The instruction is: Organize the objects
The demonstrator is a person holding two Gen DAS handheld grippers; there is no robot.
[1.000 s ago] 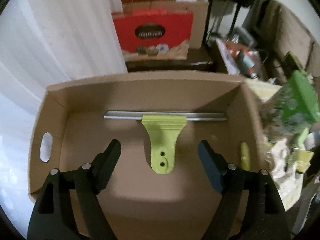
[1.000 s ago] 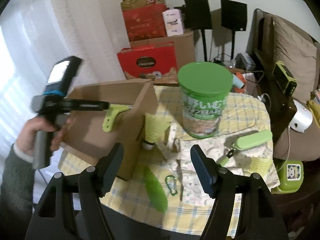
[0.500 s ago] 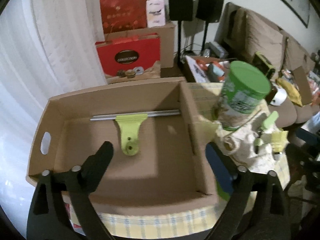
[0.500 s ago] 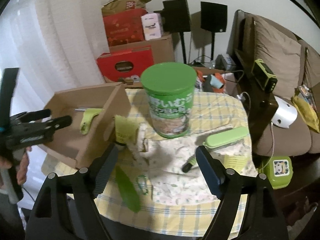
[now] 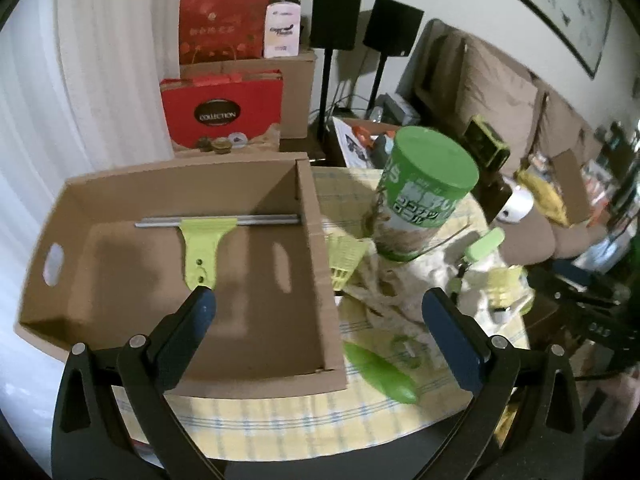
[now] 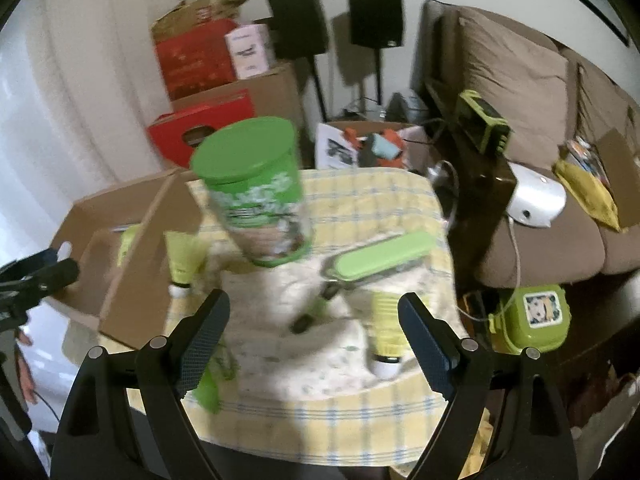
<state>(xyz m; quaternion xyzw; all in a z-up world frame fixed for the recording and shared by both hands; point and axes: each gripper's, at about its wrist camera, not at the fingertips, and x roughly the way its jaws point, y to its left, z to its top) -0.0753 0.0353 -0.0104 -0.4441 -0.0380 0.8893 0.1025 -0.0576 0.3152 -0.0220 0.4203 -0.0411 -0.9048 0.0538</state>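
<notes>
both grippers angled down over the table, nothing held

left gripper (image 5: pixel 320 306) and right gripper (image 6: pixel 314 312) have just been widening, empty; squeegee (image 5: pixel 199 248) lies flat in the cardboard box (image 5: pixel 316 272), blade along the far wall, handle pointing toward the camera.

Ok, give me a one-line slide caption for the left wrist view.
Open left tool above a cardboard box holding a green squeegee; green-lidded canister on the checked tablecloth alongside.

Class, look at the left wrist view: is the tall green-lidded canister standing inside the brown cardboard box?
No, the green-lidded canister stands on the checked tablecloth outside the cardboard box.
</notes>
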